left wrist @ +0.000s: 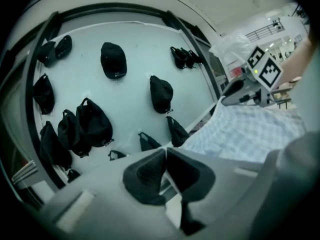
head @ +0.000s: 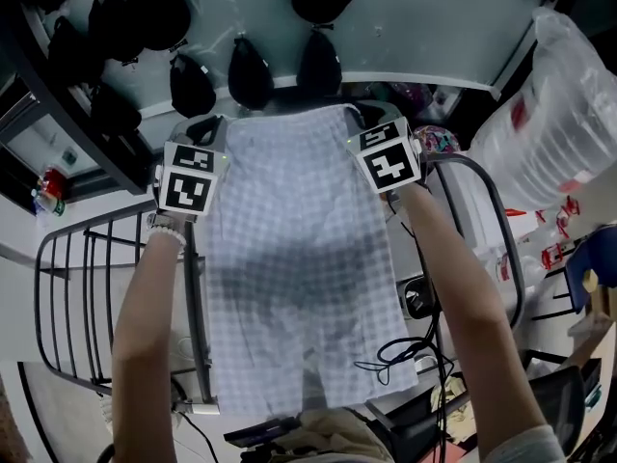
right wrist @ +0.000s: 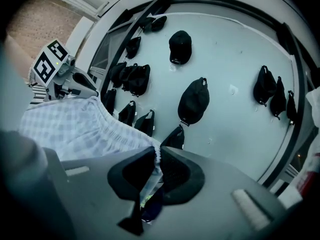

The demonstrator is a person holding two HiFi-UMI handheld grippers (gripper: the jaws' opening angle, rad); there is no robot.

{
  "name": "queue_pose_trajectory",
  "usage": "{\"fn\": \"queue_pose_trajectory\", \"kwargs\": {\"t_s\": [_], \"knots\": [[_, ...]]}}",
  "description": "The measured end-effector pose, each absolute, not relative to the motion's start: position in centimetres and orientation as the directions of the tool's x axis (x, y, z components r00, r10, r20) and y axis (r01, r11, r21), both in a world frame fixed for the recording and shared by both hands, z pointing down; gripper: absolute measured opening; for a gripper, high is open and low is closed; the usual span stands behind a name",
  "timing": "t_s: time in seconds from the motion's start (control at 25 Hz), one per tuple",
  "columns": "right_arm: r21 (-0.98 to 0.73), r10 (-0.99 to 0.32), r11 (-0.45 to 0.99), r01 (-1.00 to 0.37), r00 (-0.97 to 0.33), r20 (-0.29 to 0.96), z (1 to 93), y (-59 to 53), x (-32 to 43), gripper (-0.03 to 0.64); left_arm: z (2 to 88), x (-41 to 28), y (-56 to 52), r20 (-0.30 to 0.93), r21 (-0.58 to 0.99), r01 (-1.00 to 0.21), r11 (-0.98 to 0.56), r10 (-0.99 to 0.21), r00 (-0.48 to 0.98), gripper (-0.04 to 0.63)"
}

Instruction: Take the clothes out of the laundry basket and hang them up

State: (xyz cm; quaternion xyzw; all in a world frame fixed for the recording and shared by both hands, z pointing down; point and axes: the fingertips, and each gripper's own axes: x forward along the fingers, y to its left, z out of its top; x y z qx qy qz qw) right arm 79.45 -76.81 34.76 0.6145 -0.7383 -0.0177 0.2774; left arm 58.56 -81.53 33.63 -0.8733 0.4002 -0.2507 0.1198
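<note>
L gripper (head: pixel 206 131) & R gripper (head: pixel 374 122): I read both clamped on the waistband corners of the checked shorts (head: pixel 299 249). Waistband runs L–R between them, legs trail toward me past wire rack (head: pixel 67 297). Neither hand nearer.

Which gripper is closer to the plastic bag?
Right. The right gripper grips the checked shorts at the waistband end toward the plastic bag; the left gripper grips the far end.
</note>
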Motion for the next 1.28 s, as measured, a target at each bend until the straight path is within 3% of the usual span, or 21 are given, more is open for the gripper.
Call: {"fn": "queue_pose_trajectory", "kwargs": {"t_s": [0.44,0.68,0.92,1.12,1.28], "knots": [[0.313,-0.829,0.343,-0.886,-0.128,0.545,43.1,-76.7,78.5,0.037,42.6,58.0,-81.4,0.475,-0.326,-0.650,-0.686,-0.714,0.515,0.008],[0.253,-0.834,0.328,-0.910,-0.153,0.530,43.1,-76.5,78.7,0.121,43.2,58.2,-80.4,0.494,-0.277,-0.637,-0.719,-0.675,0.547,0.062],[0.201,-0.855,0.283,-0.938,-0.151,0.495,41.8,-74.8,79.2,0.135,43.1,58.0,-78.7,0.504,-0.244,-0.627,-0.740,-0.649,0.570,0.120],[0.179,-0.875,0.264,-0.948,-0.158,0.458,40.1,-72.8,78.5,0.135,42.5,57.1,-77.0,0.498,-0.229,-0.623,-0.748,-0.640,0.585,0.222],[0.157,-0.891,0.251,-0.955,-0.165,0.422,38.6,-70.8,77.5,0.135,41.1,56.0,-75.6,0.469,-0.239,-0.631,-0.738,-0.657,0.590,0.219]]}}
